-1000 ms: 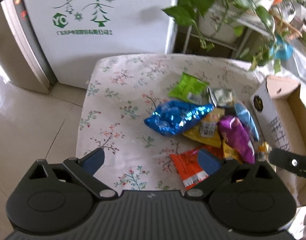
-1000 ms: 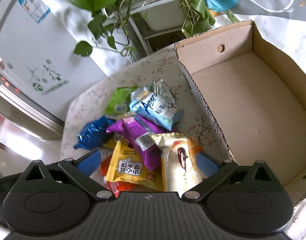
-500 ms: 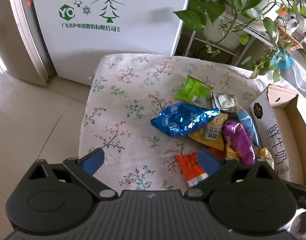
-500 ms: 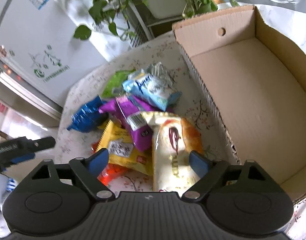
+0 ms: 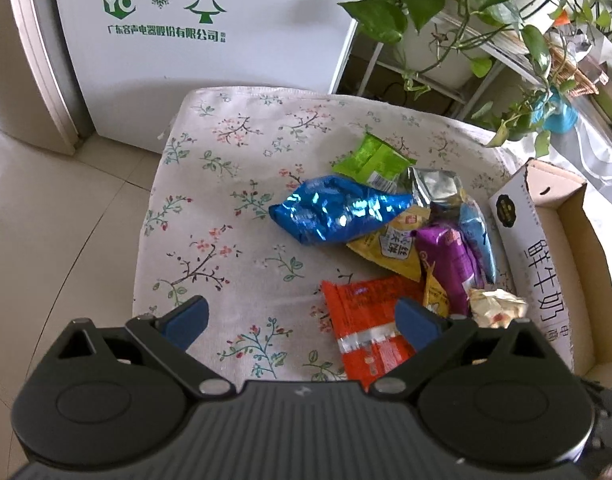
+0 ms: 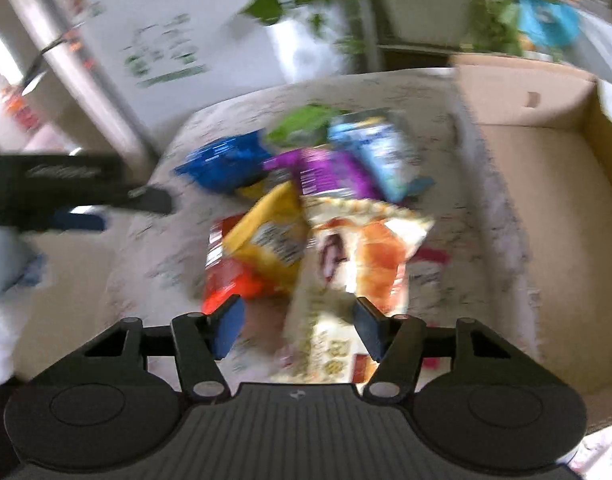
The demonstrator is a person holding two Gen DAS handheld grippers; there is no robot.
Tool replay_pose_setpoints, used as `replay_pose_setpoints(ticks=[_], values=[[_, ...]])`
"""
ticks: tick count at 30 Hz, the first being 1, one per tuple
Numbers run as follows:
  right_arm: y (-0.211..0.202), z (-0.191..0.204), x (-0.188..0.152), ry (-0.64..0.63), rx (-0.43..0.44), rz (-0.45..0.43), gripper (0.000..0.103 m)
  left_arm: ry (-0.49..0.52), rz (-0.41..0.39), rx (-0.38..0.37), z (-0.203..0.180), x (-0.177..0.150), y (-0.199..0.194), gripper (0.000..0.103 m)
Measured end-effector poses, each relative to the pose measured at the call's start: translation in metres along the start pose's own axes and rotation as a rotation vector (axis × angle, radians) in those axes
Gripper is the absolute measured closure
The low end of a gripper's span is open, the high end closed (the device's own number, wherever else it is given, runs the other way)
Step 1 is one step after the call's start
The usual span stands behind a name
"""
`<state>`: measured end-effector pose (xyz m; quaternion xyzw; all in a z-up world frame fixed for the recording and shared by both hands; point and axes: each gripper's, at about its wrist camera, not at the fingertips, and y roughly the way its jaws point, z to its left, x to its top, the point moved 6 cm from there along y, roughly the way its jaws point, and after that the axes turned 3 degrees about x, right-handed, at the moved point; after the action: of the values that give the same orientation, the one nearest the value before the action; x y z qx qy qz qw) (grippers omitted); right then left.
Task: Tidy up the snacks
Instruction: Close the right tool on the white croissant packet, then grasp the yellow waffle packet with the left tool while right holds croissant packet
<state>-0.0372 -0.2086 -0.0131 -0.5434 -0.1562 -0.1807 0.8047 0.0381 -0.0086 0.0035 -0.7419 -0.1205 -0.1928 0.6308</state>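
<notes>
Right wrist view, nearest the lens: the right gripper [image 6: 298, 328] has just been closing its jaws, and the cream-and-orange packet [image 6: 357, 264] lies between the blue pads. The frame is blurred, so it cannot be told whether the pads already press the film; a gap seems to remain on each side. The likely risk is a pinch on loose wrapper alone, so that the packet slides out on lifting. Its upper end touches the yellow packet [image 6: 270, 236] and overlaps the purple packet [image 6: 325, 172], so a lift may drag these neighbours across the floral cloth [image 5: 234, 208].

Left wrist view: the left gripper [image 5: 302, 320] hovers with jaws wide apart and nothing between them, above the orange-red packet [image 5: 365, 320]. The two grippers work near one another over the same heap, so a collision is possible.

Farther off: the blue foil bag [image 5: 333, 212] and the green packet [image 5: 369, 160] sit at the far edge of the pile. The cardboard box [image 6: 545, 208], just beside the heap, holds no snack yet; a packet carried low could catch its near wall.
</notes>
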Motion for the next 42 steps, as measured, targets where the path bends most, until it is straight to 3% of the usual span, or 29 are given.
replay_pose_setpoints(ticks=[3, 6, 9, 17, 19, 21, 22, 26, 28, 29, 32, 36, 42], values=[[-0.001, 0.015, -0.008, -0.037, 0.122, 0.058, 0.039, 0.007, 0.011, -0.006, -0.002, -0.004, 0.005, 0.004], [-0.009, 0.009, -0.006, -0.055, 0.044, 0.03, 0.036, 0.011, 0.016, -0.027, -0.008, -0.007, 0.009, 0.004], [-0.022, -0.004, -0.002, 0.016, 0.046, -0.001, 0.025, 0.03, 0.011, -0.057, -0.019, -0.009, 0.012, 0.004], [-0.023, -0.035, -0.016, 0.173, -0.039, 0.034, 0.018, 0.056, 0.003, -0.128, -0.055, -0.011, 0.024, 0.009], [-0.021, -0.037, -0.02, 0.197, -0.033, 0.042, 0.016, 0.059, 0.006, -0.13, -0.062, -0.011, 0.031, 0.013], [-0.013, -0.036, -0.021, 0.214, -0.043, 0.055, 0.015, 0.06, 0.013, -0.134, -0.068, -0.013, 0.037, 0.026], [-0.01, -0.034, -0.022, 0.215, -0.05, 0.058, 0.015, 0.064, 0.013, -0.134, -0.071, -0.014, 0.039, 0.028], [-0.003, -0.036, -0.022, 0.225, -0.067, 0.059, 0.015, 0.122, -0.039, -0.109, -0.079, -0.016, 0.039, 0.041], [0.0, -0.036, -0.022, 0.243, -0.07, 0.059, 0.015, 0.13, -0.058, -0.117, -0.079, -0.016, 0.037, 0.052], [0.001, -0.037, -0.022, 0.251, -0.072, 0.059, 0.015, 0.14, -0.066, -0.117, -0.079, -0.016, 0.036, 0.067], [0.003, -0.039, -0.021, 0.249, -0.094, 0.054, 0.015, 0.138, -0.079, -0.116, -0.077, -0.016, 0.03, 0.083], [0.007, -0.043, -0.022, 0.238, -0.121, 0.059, 0.029, 0.107, -0.05, -0.084, -0.057, -0.015, 0.029, 0.085], [0.007, -0.042, -0.019, 0.217, -0.121, 0.051, 0.035, 0.072, 0.021, 0.043, -0.011, -0.022, 0.036, 0.085]])
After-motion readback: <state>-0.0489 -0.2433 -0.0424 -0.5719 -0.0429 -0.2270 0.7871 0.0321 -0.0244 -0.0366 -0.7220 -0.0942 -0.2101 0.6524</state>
